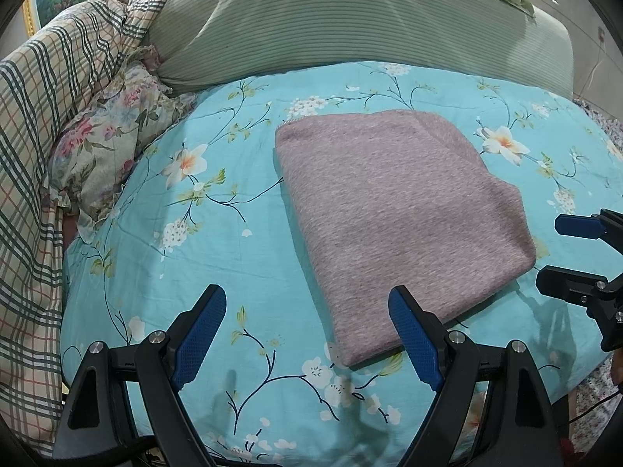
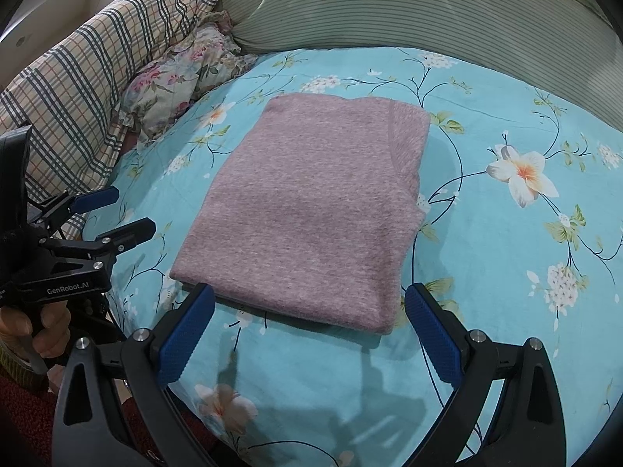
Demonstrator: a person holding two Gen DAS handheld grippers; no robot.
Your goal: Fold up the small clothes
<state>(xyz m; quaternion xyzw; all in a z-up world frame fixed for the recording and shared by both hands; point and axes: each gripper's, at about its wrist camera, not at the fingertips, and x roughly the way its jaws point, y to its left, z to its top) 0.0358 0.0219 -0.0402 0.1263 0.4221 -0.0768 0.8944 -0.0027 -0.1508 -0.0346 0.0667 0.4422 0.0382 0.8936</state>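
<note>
Both tongs, left (image 1: 307,303) marked "GenRobot.AI" and right (image 2: 309,303), gape empty beside folded mauve garment (image 1: 393,214).

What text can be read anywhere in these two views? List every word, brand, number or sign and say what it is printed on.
"GenRobot.AI": white lettering on the black body of the left gripper, seen in the right wrist view.
A few more white characters sit at the frame's left edge on the same body, too cut off to read.
Nothing readable on the folded mauve garment, the floral bedsheet or the pillows.
</note>
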